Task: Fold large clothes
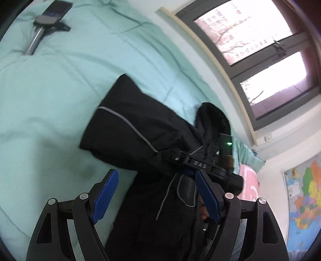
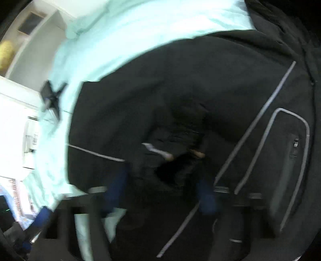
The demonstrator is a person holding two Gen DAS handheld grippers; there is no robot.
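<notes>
Here we see one bed [image 1: 50,96] under a pale green quilt, beside one two-pane window [image 1: 260,60] and one wall map [image 1: 305,200]. One black jacket [image 1: 136,136] with grey piping lies spread on the quilt. One phone on a stand [image 1: 52,16] rests far off. Our left gripper [image 1: 156,198] stands wide above the jacket, gripping nothing. Our right gripper [image 2: 160,192] is narrowed over the dark cloth; through the blur we cannot tell whether it pinches it.

Matt black cloth jacket [image 1: 128,128] w/ grey piping, soft mint quilted bedcover [image 1: 50,84], ribbed blue plastic pads [image 1: 104,198].
</notes>
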